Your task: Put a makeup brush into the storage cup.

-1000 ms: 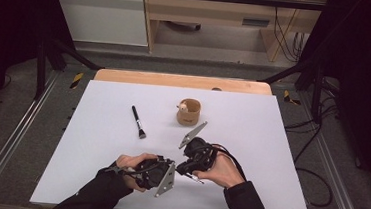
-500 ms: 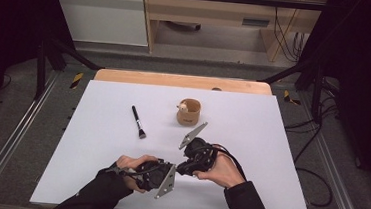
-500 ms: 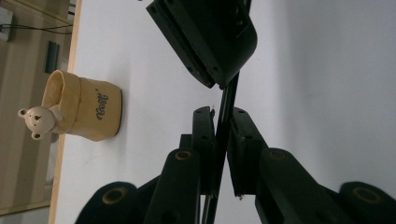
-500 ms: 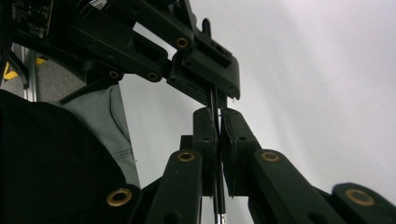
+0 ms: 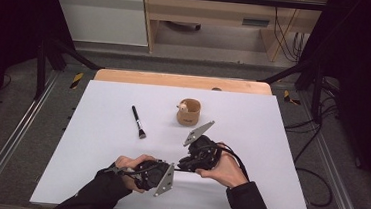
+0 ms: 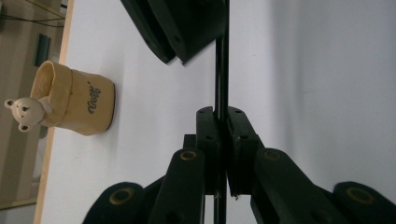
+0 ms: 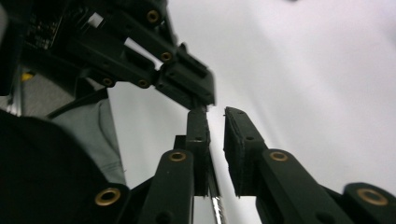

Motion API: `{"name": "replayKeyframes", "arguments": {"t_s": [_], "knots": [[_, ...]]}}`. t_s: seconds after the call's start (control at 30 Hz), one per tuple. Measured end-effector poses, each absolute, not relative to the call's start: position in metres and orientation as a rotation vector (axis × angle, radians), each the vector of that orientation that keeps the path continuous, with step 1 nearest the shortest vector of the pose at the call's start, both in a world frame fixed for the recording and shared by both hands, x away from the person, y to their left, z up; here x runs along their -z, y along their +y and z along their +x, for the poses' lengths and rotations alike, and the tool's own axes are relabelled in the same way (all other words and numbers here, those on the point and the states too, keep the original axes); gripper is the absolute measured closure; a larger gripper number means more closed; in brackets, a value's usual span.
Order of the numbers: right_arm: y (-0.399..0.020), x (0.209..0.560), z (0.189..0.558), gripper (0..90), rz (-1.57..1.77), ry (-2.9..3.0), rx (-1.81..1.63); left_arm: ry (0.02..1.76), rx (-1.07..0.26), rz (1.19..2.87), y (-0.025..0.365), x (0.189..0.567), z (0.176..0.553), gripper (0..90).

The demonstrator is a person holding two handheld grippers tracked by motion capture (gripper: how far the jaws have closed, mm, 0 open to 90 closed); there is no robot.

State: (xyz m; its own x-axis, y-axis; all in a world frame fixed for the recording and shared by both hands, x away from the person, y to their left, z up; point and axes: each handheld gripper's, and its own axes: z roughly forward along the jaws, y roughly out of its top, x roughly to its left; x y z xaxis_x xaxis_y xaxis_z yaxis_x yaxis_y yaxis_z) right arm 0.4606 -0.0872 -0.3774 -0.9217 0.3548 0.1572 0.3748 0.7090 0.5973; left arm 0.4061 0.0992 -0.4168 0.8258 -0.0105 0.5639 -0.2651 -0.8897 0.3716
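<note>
**Handover at the near edge: left takes the rod, right lets go**

Since a second ago your hands have hardly shifted from the near edge of the desk [image 5: 252,120]; the change is in the jaws. The left gripper [image 6: 222,116] has just been closing and is now clamped on the thin black rod [image 6: 222,70], with both pads pressed flat against it. The right gripper [image 7: 215,116] has just been opening. A gap shows between its pads, and the rod, silvery at its lower end, lies against one pad only, so that side no longer grips it.

The rod is therefore held off the desk between the two grippers, a little right of the middle of the near edge. The two sets of jaws meet almost tip to tip. That looks deliberate: with both holding the same short rod close together, you can change the grip without setting it down.

The bear cup [image 5: 188,112] stands upright towards the far edge near the middle, mouth up, which makes it a likely place for the rod to go. The makeup brush [image 5: 138,122] lies flat to its left, apart from it and untouched.

Before you draw the right gripper back, I would judge that its jaws need to open wider, or the pad the rod rests against may drag it askew in the left grip.
</note>
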Motion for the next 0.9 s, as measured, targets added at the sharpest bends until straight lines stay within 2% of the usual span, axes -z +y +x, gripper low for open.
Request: {"name": "replayKeyframes", "arguments": {"t_s": [0.27,0.3,0.4,0.57,0.6,0.63,0.73,0.8,0.9], "knots": [[-0.104,0.366,0.461,67.9,-0.729,-2.881,1.213,-0.116,-0.733,2.564,0.102,0.419,0.41,84.6],[-0.109,0.363,0.461,63.5,-0.765,-2.877,1.263,-0.096,-0.727,2.562,0.103,0.419,0.41,84.6],[-0.113,0.362,0.461,59.6,-0.791,-2.869,1.317,-0.068,-0.717,2.56,0.104,0.419,0.411,84.6],[-0.124,0.36,0.461,43.3,-0.884,-2.845,1.425,0.02,-0.672,2.542,0.107,0.42,0.414,84.6],[-0.124,0.36,0.461,43.3,-0.884,-2.845,1.425,0.02,-0.672,2.542,0.107,0.42,0.414,84.6],[-0.127,0.36,0.46,37.0,-0.912,-2.84,1.456,0.051,-0.661,2.536,0.108,0.421,0.415,84.6],[-0.13,0.36,0.46,34.3,-0.932,-2.843,1.484,0.087,-0.65,2.528,0.109,0.421,0.416,84.6],[-0.135,0.36,0.459,26.6,-0.971,-2.835,1.535,0.143,-0.634,2.521,0.111,0.422,0.417,84.6],[-0.138,0.359,0.459,24.5,-1.008,-2.808,1.573,0.19,-0.62,2.502,0.112,0.424,0.418,84.6]]}}
